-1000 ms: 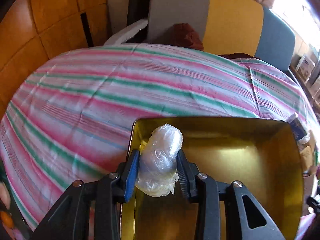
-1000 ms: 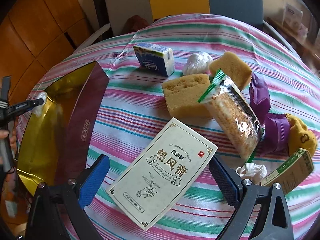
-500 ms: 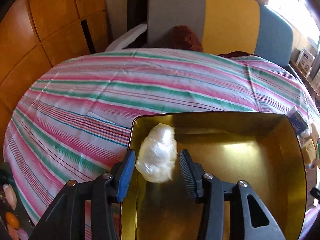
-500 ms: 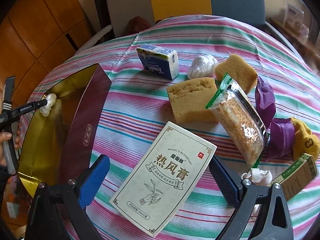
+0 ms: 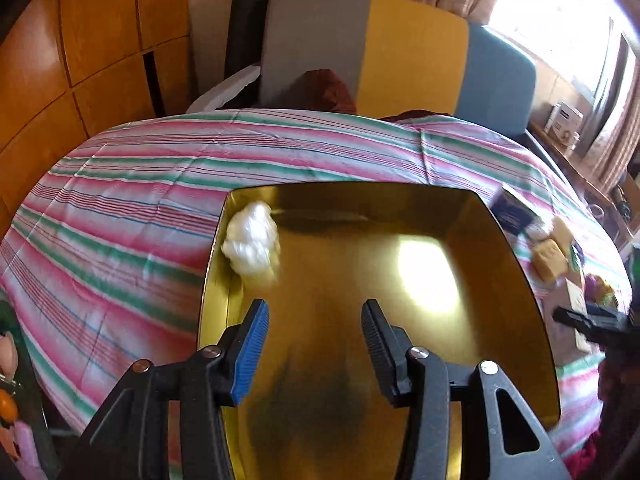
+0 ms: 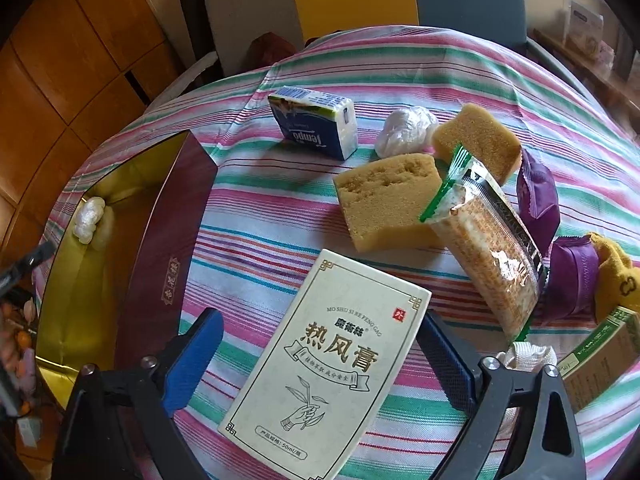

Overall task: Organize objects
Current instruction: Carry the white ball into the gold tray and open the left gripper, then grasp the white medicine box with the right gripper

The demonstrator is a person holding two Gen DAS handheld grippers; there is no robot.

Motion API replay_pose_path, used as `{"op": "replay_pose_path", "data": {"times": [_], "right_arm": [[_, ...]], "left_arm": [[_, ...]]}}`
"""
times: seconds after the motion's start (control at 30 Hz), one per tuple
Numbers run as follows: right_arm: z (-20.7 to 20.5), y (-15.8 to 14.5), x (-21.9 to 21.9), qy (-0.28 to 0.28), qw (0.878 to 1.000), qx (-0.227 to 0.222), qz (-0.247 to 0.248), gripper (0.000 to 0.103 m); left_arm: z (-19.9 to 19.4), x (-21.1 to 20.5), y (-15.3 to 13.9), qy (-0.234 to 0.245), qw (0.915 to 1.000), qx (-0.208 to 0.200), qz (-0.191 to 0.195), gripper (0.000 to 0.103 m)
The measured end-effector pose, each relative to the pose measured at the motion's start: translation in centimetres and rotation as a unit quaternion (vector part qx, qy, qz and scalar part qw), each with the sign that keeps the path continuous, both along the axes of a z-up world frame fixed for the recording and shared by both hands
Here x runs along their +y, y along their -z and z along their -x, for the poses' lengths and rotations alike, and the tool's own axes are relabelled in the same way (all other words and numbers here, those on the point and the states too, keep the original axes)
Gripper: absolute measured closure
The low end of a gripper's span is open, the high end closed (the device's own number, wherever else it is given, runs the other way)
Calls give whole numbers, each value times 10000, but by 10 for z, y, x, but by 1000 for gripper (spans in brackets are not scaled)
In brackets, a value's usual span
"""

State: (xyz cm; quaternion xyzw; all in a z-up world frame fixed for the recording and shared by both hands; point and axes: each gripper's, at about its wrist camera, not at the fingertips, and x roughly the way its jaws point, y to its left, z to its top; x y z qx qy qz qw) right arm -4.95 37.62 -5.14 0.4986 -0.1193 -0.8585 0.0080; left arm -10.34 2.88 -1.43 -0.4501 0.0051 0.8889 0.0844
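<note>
A gold-lined box (image 5: 520, 264) with dark red outer walls (image 6: 168, 240) lies on the striped table. A crumpled white plastic bag (image 5: 252, 240) lies in its far left corner; it also shows in the right wrist view (image 6: 89, 220). My left gripper (image 5: 314, 332) is open and empty above the box, behind the bag. My right gripper (image 6: 320, 344) is open, its jaws on either side of a cream carton with Chinese print (image 6: 332, 360) that lies flat on the cloth.
On the cloth lie a blue tissue pack (image 6: 314, 120), a second white bag ball (image 6: 406, 130), two yellow sponges (image 6: 388, 200), a noodle packet (image 6: 492, 252), purple packets (image 6: 538, 196), a yellow sock (image 6: 616, 280) and a green-edged carton (image 6: 600, 360). Chairs (image 5: 400, 52) stand behind the table.
My left gripper opened, let the white bag fall into the box's far left corner, and drew back. My right gripper stayed open around the cream carton, shifting only slightly.
</note>
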Motion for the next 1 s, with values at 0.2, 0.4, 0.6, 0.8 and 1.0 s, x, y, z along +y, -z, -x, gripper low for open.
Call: {"op": "replay_pose_path", "data": {"times": [0.2, 0.4, 0.6, 0.8, 1.0], "right_arm": [[-1, 3, 4, 156, 9996, -186, -133, 32], [-2, 14, -7, 4, 9964, -500, -685, 50], [-2, 14, -9, -77, 9961, -446, -761, 51], [-5, 14, -14, -114, 9950, -325, -935, 51], [-7, 16, -15, -61, 9945, -212, -1023, 51]], "left_arm": [[-26, -2, -7, -31, 9994, 190, 280, 54], [-51, -9, -18, -246, 9960, 572, 634, 54], [-63, -16, -20, -314, 9946, 685, 710, 54], [-72, -21, -21, -331, 9943, 751, 679, 54], [-80, -25, -20, -320, 9948, 746, 620, 54]]}}
